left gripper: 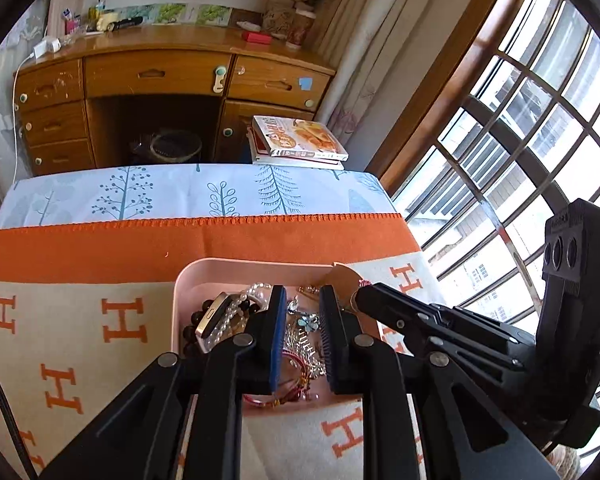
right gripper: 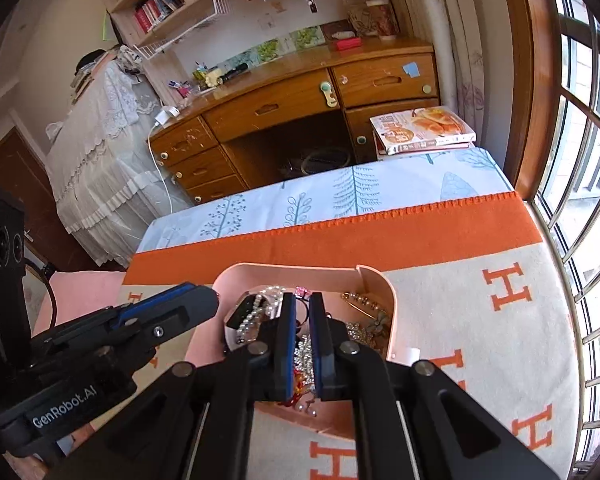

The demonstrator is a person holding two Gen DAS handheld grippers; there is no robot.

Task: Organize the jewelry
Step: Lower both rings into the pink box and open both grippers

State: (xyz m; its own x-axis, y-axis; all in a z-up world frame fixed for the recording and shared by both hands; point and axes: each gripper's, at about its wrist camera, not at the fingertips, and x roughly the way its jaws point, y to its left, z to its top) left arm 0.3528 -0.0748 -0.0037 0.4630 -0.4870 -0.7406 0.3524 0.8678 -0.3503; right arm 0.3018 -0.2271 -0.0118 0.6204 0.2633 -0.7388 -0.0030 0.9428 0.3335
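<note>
Sunlit from the barred window, the counter wears an orange-and-cream blanket, and on it sits a pink tray heaped with tangled jewelry: pearl strands, dark beads, a watch, sparkly chains. Both grippers hang over the tray, the left gripper with fingers narrowly parted, the right gripper narrower, neither visibly gripping. These pieces look light, limp and snag-prone; pinching one strand at a free loop seems best, lifting slowly.

home bedroom | wooden desk | bookshelf | barred window | curtain
</note>
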